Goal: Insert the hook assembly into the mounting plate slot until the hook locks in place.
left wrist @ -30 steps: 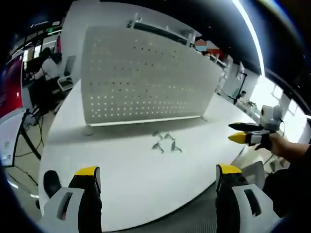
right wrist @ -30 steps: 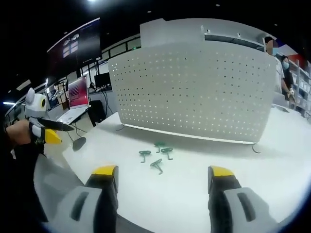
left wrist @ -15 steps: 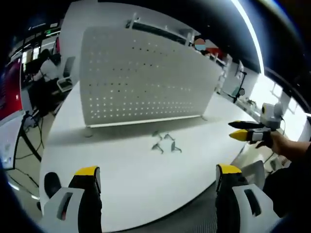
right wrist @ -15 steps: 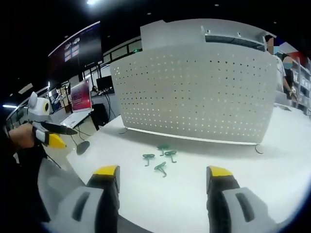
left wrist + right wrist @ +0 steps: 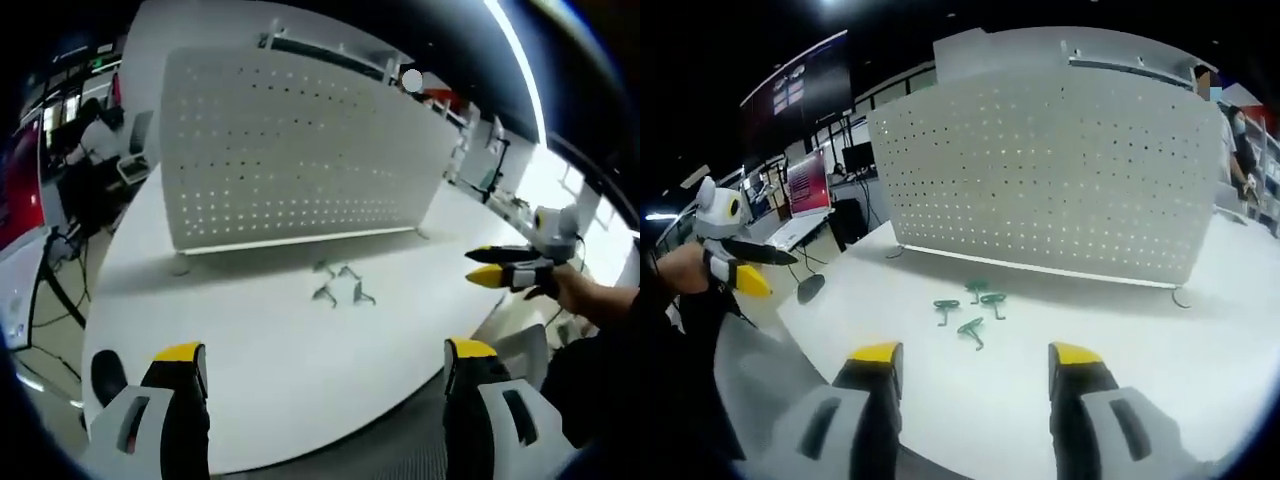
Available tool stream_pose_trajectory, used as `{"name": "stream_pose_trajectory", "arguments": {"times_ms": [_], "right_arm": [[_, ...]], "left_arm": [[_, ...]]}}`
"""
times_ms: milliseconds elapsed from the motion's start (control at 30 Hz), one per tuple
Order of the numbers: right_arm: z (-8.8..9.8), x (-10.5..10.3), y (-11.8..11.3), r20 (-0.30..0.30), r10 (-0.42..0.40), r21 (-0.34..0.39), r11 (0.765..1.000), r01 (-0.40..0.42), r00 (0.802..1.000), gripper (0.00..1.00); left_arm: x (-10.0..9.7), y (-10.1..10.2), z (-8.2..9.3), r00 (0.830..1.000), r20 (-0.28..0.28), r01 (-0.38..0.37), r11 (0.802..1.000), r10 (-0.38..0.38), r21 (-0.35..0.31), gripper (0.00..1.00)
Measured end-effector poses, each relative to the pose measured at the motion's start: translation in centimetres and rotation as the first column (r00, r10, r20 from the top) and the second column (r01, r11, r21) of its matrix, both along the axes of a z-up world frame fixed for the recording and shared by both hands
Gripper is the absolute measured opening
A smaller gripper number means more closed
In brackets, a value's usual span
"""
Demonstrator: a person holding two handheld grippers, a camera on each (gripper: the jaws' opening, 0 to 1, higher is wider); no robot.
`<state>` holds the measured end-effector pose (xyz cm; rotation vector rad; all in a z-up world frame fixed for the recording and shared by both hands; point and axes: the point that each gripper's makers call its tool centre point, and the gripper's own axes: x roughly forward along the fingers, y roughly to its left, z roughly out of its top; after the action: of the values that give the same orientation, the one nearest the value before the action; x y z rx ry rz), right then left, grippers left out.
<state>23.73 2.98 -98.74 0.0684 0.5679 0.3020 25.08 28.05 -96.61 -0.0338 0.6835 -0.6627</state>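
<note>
A white perforated mounting plate (image 5: 300, 150) stands upright on feet at the back of the white table (image 5: 280, 370); it appears too in the right gripper view (image 5: 1050, 170). Several small green hooks (image 5: 340, 285) lie loose on the table in front of it (image 5: 965, 310), touched by nothing. My left gripper (image 5: 325, 360) hangs open and empty over the table's near edge, well short of the hooks. My right gripper (image 5: 975, 358) is open and empty too, its yellow-tipped jaws a little closer together. Each gripper is visible from the other's view: the right one (image 5: 510, 272), the left one (image 5: 735, 265).
The table's curved front edge (image 5: 830, 375) runs just past the jaws, with floor below. A dark round object (image 5: 105, 375) sits beyond the left edge. Desks with monitors (image 5: 805, 185) and seated people (image 5: 95, 130) lie to the left; shelving stands behind the plate.
The right gripper's jaws have drawn somewhat closer together, and both views have edged toward the table. The hooks and the plate have stayed put.
</note>
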Motion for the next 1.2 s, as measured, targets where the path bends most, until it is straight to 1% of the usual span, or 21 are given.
{"name": "stream_pose_trajectory", "arguments": {"times_ms": [100,267,333,400,467,567,633,733,767,833,900,967,1000,1033,1067,1200], "right_arm": [[-0.6,0.4,0.4,-0.005,0.009,0.002,1.000,-0.009,1.000,0.48],[-1.7,1.2,1.5,-0.016,0.072,-0.039,0.997,-0.073,0.997,0.46],[-2.3,1.6,1.9,-0.027,0.093,-0.043,0.995,-0.094,0.995,0.45],[-2.9,2.2,2.2,-0.040,0.109,-0.063,0.992,-0.111,0.993,0.43],[-3.5,2.5,2.4,-0.060,0.127,-0.080,0.988,-0.132,0.990,0.41],[-4.5,3.2,3.0,-0.086,0.151,-0.068,0.985,-0.157,0.985,0.39],[-5.0,4.0,3.6,-0.090,0.179,-0.091,0.978,-0.187,0.980,0.36],[-5.7,4.9,4.0,-0.093,0.208,-0.131,0.967,-0.219,0.974,0.33],[-6.0,5.2,4.2,-0.098,0.217,-0.139,0.963,-0.229,0.971,0.31],[-6.8,5.8,4.1,-0.127,0.220,-0.174,0.955,-0.240,0.967,0.28],[-7.2,6.6,4.4,-0.119,0.227,-0.178,0.953,-0.246,0.967,0.26],[-8.1,7.2,4.3,-0.142,0.240,-0.212,0.940,-0.266,0.960,0.23],[-8.6,7.4,4.4,-0.158,0.244,-0.216,0.937,-0.275,0.957,0.22],[-8.9,7.7,4.7,-0.157,0.252,-0.216,0.935,-0.282,0.955,0.21],[-9.0,7.8,4.7,-0.156,0.255,-0.218,0.933,-0.285,0.954,0.19],[-10.4,8.8,5.1,-0.174,0.271,-0.226,0.925,-0.306,0.947,0.16]], "left_arm": [[-0.2,-0.5,0.1,1.000,0.003,0.018,1.000,-0.018,0.013,1.00],[-0.4,-0.6,-0.1,1.000,-0.004,0.027,0.999,-0.027,0.020,1.00],[-0.5,-0.5,-0.2,1.000,-0.008,0.030,0.999,-0.030,0.025,1.00],[-0.6,-0.7,-0.1,0.999,-0.005,0.040,0.999,-0.040,0.023,1.00],[-0.6,-0.6,0.0,0.999,0.002,0.045,0.998,-0.045,0.042,1.00],[-0.5,-0.5,-0.2,0.999,0.002,0.048,0.998,-0.048,0.051,1.00],[-0.6,-0.5,-0.4,0.999,-0.008,0.046,0.998,-0.046,0.034,1.00],[-0.9,-0.3,-1.1,0.998,-0.031,0.051,0.998,-0.050,0.045,1.00],[-1.0,-0.3,-1.1,0.998,-0.032,0.055,0.997,-0.054,0.048,1.00],[-1.1,-0.3,-1.1,0.998,-0.033,0.062,0.997,-0.061,0.050,1.00],[-1.0,-0.2,-1.1,0.998,-0.029,0.062,0.997,-0.060,0.055,1.00],[-0.8,0.4,-1.4,0.998,-0.025,0.051,0.996,-0.049,0.071,1.00],[-0.8,0.6,-1.6,0.998,-0.035,0.050,0.996,-0.048,0.079,1.00],[-0.9,0.9,-1.8,0.998,-0.041,0.050,0.995,-0.047,0.084,1.00],[-0.9,1.0,-1.8,0.998,-0.040,0.049,0.995,-0.045,0.085,1.00],[-1.0,1.5,-1.7,0.999,-0.036,0.040,0.994,-0.036,0.097,1.00]]}}
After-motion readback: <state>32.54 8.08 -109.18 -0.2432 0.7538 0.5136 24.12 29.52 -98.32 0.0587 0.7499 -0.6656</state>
